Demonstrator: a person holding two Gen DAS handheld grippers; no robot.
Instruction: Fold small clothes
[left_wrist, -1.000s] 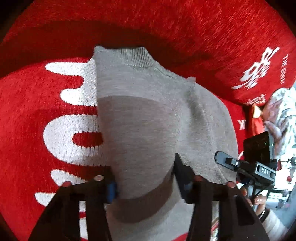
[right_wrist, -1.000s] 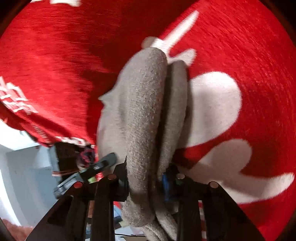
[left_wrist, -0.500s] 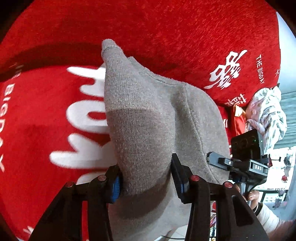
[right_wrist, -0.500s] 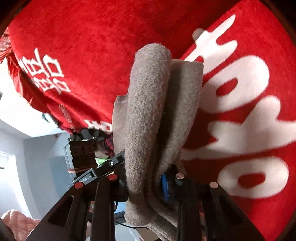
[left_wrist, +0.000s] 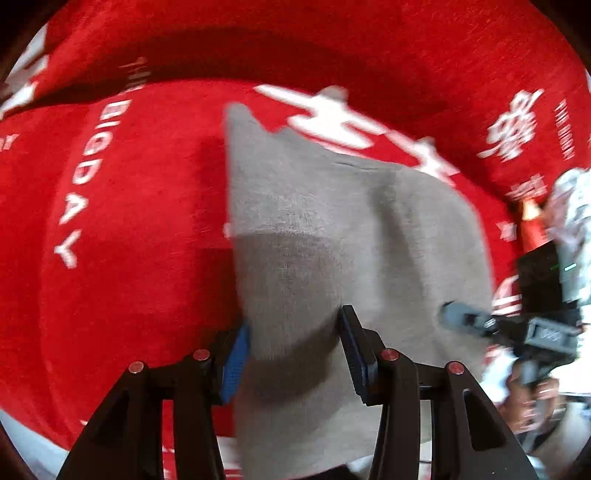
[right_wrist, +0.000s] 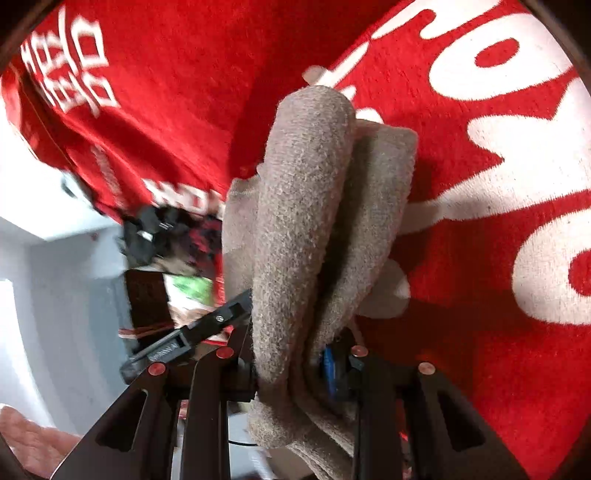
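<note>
Two grippers are clamped on one grey knit garment (left_wrist: 332, 229), which is held up off the red printed blanket (left_wrist: 129, 277) below. Nearest the left wrist camera, the left gripper (left_wrist: 293, 349) is seen with a thick fold of the knit pinched between its blue-padded fingers (left_wrist: 236, 354), and the cloth hangs forward and down from there. In the right wrist view, the right gripper (right_wrist: 295, 365) has a bunched, doubled roll of the same garment between its fingers (right_wrist: 330, 369); its jaws are opening a little, though the fabric is still squeezed in there. That's the risky bit, probably: if the right side is let go before the left is ready, the roll could flop open and the fold would be lost, or the loose end could be dragged crooked across the blanket. The fuzzy knit could also snag on a pad and get pulled along. Pose-wise, the left gripper is pointed steeply down at the blanket, the right one is tilted down more gently, and each shows up at the edge of the other's view, so they're held just beside one another. Further out, white lettering on the blanket can be made out, and past its edge a blurred clutter of stuff (right_wrist: 173, 236) and a pale wall (right_wrist: 55, 280).
</note>
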